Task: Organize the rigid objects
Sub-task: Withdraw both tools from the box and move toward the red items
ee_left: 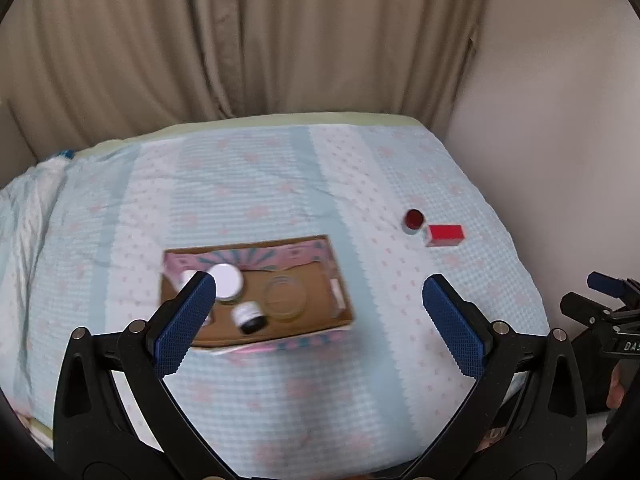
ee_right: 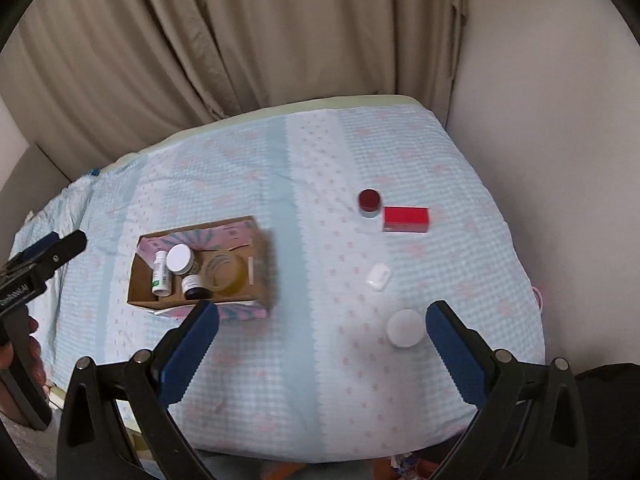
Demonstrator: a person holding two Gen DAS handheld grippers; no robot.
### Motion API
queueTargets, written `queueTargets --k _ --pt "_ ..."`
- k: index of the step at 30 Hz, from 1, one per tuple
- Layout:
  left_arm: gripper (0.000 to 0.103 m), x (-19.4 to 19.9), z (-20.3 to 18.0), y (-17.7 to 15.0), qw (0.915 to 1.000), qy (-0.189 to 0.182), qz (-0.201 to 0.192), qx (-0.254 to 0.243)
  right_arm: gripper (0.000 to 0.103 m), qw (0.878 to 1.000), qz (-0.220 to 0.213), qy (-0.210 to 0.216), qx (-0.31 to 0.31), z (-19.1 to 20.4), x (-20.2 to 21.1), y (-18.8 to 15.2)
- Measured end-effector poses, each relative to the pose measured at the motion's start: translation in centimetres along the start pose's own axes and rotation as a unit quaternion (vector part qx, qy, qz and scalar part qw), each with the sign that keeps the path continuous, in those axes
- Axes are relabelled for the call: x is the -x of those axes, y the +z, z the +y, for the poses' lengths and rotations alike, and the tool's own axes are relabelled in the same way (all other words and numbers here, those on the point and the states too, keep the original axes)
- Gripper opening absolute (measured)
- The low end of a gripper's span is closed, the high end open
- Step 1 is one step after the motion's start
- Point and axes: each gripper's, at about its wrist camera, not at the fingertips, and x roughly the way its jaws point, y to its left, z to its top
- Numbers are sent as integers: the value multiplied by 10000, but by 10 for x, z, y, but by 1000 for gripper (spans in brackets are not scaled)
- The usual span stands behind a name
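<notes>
An open cardboard box (ee_left: 340,296) (ee_right: 264,264) lies on the bed. It holds a white-lidded jar (ee_left: 227,278) (ee_right: 180,259), a clear jar (ee_left: 285,296) (ee_right: 224,272), a small dark bottle (ee_left: 250,317) (ee_right: 193,286) and a white bottle (ee_right: 161,273). A red-lidded jar (ee_left: 413,221) (ee_right: 369,202), a red box (ee_left: 444,235) (ee_right: 405,219), a small white case (ee_right: 378,277) and a white round jar (ee_right: 405,328) lie on the bed to the right. My left gripper (ee_left: 320,292) is open and empty above the box. My right gripper (ee_right: 322,316) is open and empty, with the white round jar beside its right finger.
The bed has a light blue patterned cover (ee_left: 280,184) (ee_right: 320,152). A beige curtain (ee_left: 240,40) hangs behind it and a wall (ee_right: 540,120) runs along the right side. The other gripper shows at the frame edge in each view.
</notes>
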Motion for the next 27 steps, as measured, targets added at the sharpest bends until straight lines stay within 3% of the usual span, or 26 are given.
queueTargets --k 7,13,20,27 --pt "103 -42 -94 -3 9996 -128 250 1 103 9996 26 24 289 -78 -5 -6" --pt "103 -83 -154 -14 9976 -211 640 -125 103 9984 67 188 534 -135 -24 18" --pt "103 -154 -200 -26 9928 -347 1050 -467 103 9966 104 250 777 -169 -72 49" --pt "103 -235 -222 -39 9866 -512 1383 -702 103 9936 157 319 1074 -186 -135 72"
